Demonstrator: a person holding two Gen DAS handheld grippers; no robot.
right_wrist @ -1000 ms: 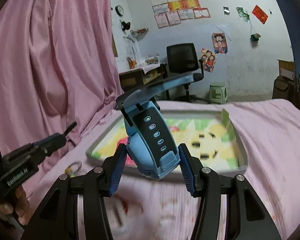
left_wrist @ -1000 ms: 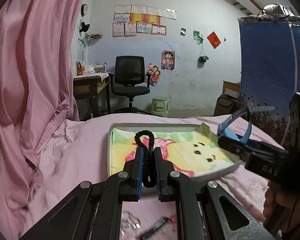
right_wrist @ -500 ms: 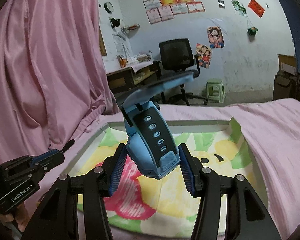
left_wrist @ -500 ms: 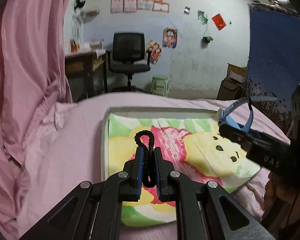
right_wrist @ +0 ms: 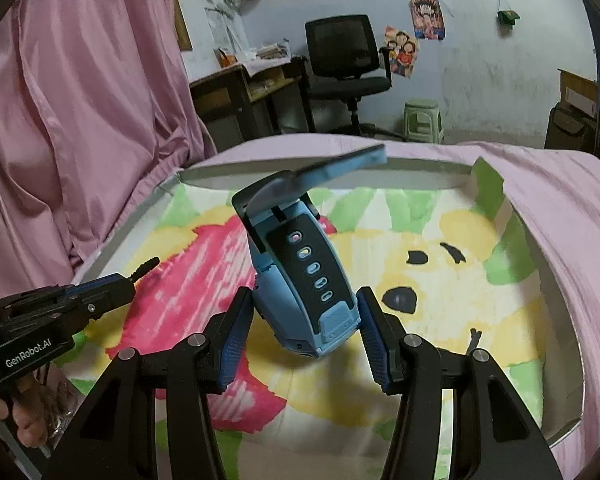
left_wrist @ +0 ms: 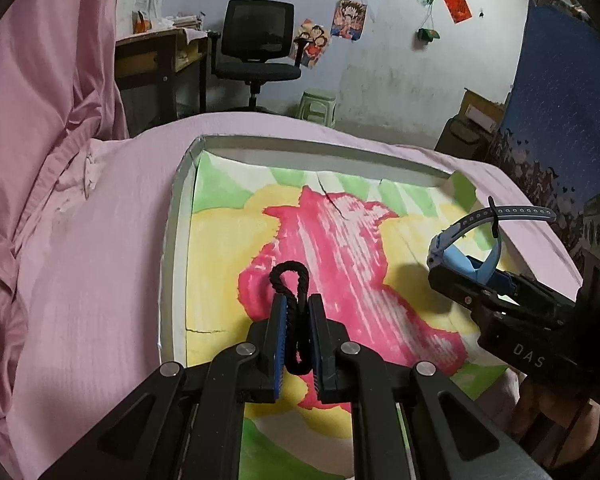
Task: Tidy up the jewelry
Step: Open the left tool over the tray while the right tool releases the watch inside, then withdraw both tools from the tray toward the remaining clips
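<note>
left gripper pinches a black cord loop; right gripper clamps a blue watch (strap raised), both over the tray.

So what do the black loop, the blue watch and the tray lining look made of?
Black loop: braided cord, probably textile; twisted, matte strands.
Blue watch: smooth plastic body, strap likely silicone; it bends and has punched holes.
Tray lining: printed paper or thin card, judging by creases and a torn edge.
</note>
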